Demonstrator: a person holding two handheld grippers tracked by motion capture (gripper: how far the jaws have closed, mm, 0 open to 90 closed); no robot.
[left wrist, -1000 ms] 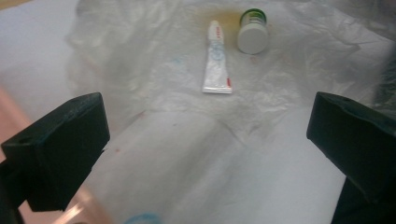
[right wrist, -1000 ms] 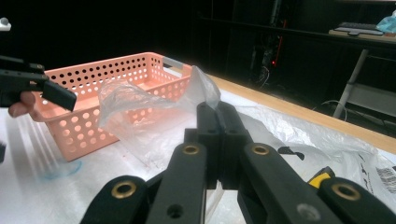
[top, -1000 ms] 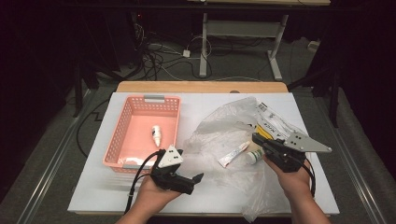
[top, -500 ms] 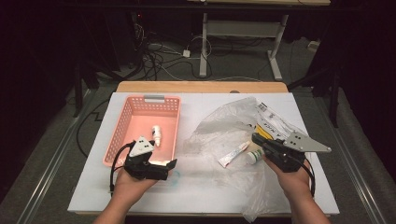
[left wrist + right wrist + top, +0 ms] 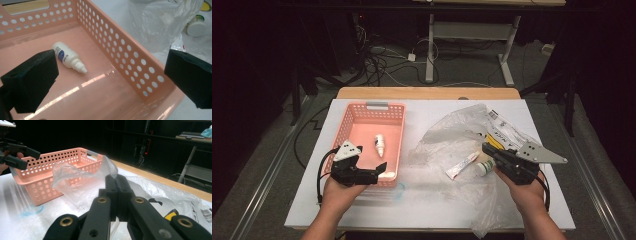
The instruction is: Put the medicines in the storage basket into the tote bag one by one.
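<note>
thin clear plastic bag (image 5: 462, 137) lies on table (image 5: 422, 205) right of pink basket (image 5: 393, 131), soft, light, slippery. right gripper (image 5: 115, 180) closed, pinching bag edge. left gripper (image 5: 381, 167) open, empty, over basket near small bottle (image 5: 68, 58). best hold: bag rim, gathered fold.

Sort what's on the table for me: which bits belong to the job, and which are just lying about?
In the job:
plastic bag, pinched by the right gripper
pink basket
small white bottle in the basket
left gripper, open at the basket's near end
tube
white jar

Lying about:
yellow packet
cables on the floor
</note>
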